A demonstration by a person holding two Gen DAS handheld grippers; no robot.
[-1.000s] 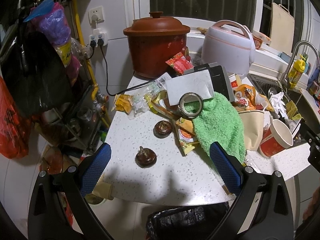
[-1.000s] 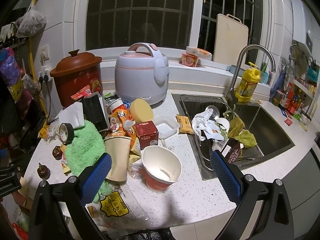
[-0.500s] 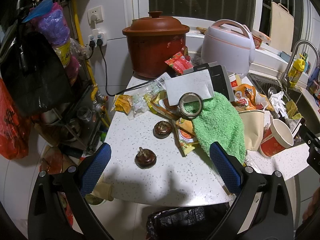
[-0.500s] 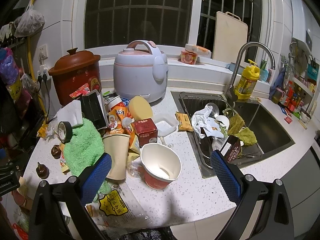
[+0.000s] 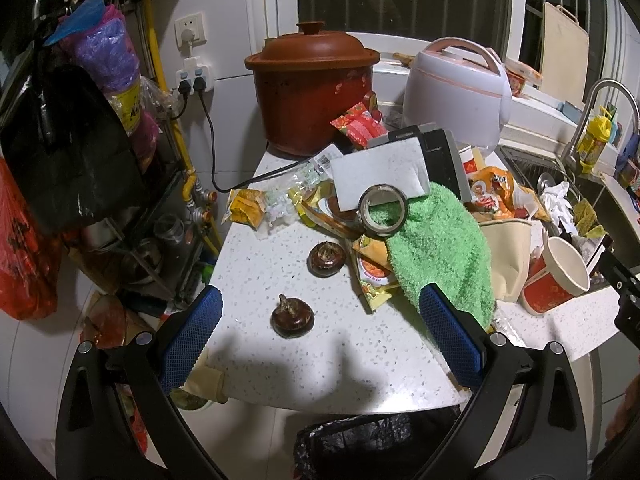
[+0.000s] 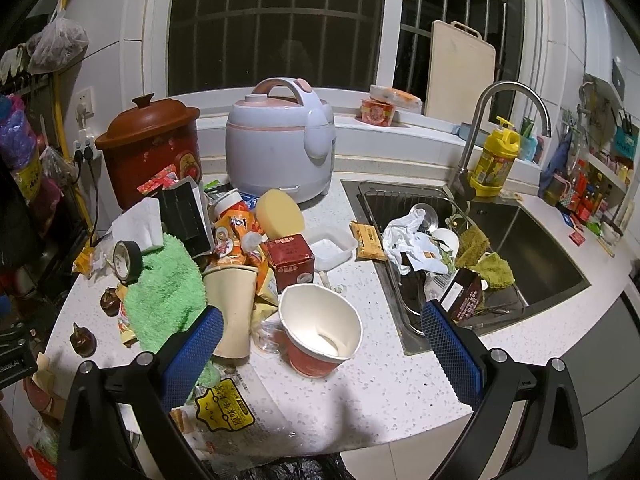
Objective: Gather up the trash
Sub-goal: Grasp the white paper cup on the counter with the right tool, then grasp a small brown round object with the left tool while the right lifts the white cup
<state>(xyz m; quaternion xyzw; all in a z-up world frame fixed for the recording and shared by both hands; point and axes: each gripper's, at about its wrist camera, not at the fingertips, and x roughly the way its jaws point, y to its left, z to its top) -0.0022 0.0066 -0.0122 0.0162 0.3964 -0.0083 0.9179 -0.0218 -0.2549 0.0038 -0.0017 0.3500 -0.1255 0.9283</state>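
Now | both hand-held grippers gape empty | paper cup (image 6: 320, 332) between right fingers (image 6: 450, 346)

Left tool (image 5: 320, 334) agape; right tool (image 6: 322, 344) likewise

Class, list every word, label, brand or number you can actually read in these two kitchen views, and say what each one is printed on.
"ROBOCAI", roughly, partly cut off: on the black left gripper body at the frame edge.
Large Chinese characters on the yellow badge of the clear snack bag: visible, not surely readable.
Print on the red carton, orange snack packets, yellow bottle and red paper cup: too small or blurred.
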